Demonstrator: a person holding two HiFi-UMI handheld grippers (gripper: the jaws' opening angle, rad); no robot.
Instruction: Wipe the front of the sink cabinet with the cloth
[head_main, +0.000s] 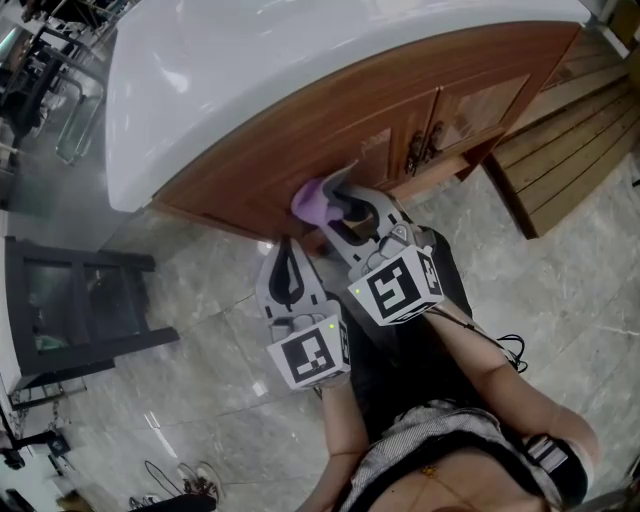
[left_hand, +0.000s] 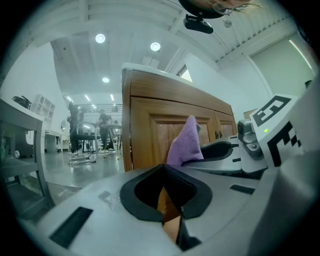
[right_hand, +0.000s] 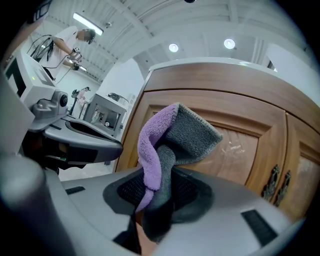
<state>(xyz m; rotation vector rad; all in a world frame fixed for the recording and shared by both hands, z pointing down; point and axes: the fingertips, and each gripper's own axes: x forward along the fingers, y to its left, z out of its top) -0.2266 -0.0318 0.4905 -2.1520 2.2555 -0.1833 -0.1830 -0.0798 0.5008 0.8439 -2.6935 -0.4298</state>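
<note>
The wooden sink cabinet (head_main: 330, 110) stands under a white countertop (head_main: 250, 60). My right gripper (head_main: 335, 190) is shut on a purple and grey cloth (head_main: 310, 200), which sits right at the cabinet's front panel, left of the door handles (head_main: 420, 148). In the right gripper view the cloth (right_hand: 170, 135) bunches up from the right gripper (right_hand: 160, 175) before the cabinet door (right_hand: 240, 145). My left gripper (head_main: 287, 262) hangs lower, nearer me, shut and holding nothing. The left gripper view shows the left gripper (left_hand: 165, 172), with the cloth (left_hand: 185, 145) and the cabinet (left_hand: 150, 130) beyond it.
A dark metal stand (head_main: 70, 310) sits on the marble floor at the left. Wooden decking (head_main: 570, 130) lies right of the cabinet. Cables (head_main: 505, 345) trail on the floor by my legs. Far off, people and desks (left_hand: 90, 135) fill the room.
</note>
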